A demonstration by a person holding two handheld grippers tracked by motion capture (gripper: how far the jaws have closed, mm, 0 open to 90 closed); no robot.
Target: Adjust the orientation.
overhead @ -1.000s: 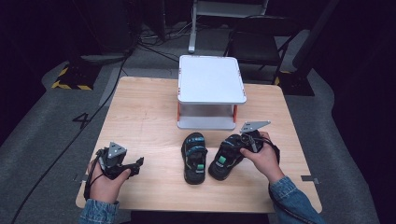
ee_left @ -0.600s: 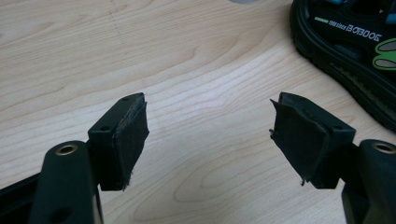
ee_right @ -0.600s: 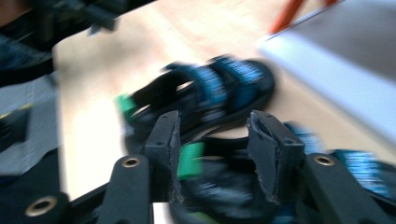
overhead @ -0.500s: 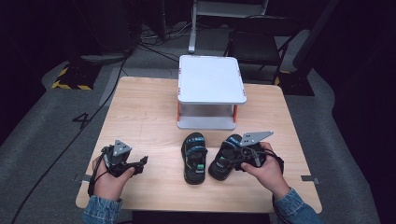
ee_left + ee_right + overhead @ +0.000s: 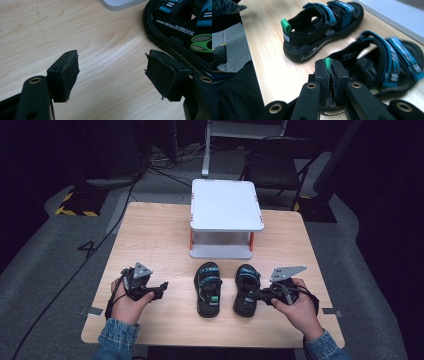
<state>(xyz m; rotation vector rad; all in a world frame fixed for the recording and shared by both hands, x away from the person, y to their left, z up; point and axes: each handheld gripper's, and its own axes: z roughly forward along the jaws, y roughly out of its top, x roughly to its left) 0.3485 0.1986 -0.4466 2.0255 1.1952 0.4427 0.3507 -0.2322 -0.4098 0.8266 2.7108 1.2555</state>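
Observation:
Two black sandals with blue straps lie side by side at the table's front. In the high view the left sandal (image 5: pixel 208 289) is between the grippers and the right sandal (image 5: pixel 247 287) is beside my right gripper (image 5: pixel 257 295). The right gripper view shows my right gripper (image 5: pixel 330 72), whose jaws have just been closing, shut on the right sandal's (image 5: pixel 387 62) heel strap, with the strap's green tab (image 5: pixel 327 62) sticking up between the pads. The left sandal (image 5: pixel 322 30) lies beyond. My left gripper (image 5: pixel 162 287) (image 5: pixel 112 75) stands open over bare wood, short of the left sandal (image 5: pixel 180 30).
A white two-level stand (image 5: pixel 226 205) sits at the back middle of the wooden table (image 5: pixel 150 240), just behind the sandals. Chairs, cables and dark floor surround the table. A person's denim sleeves come in at the front edge.
My right gripper has closed on the right sandal's heel and pulled back toward the front right, and the sandal has swung straighter. My left hand has slid right, toward the left sandal.

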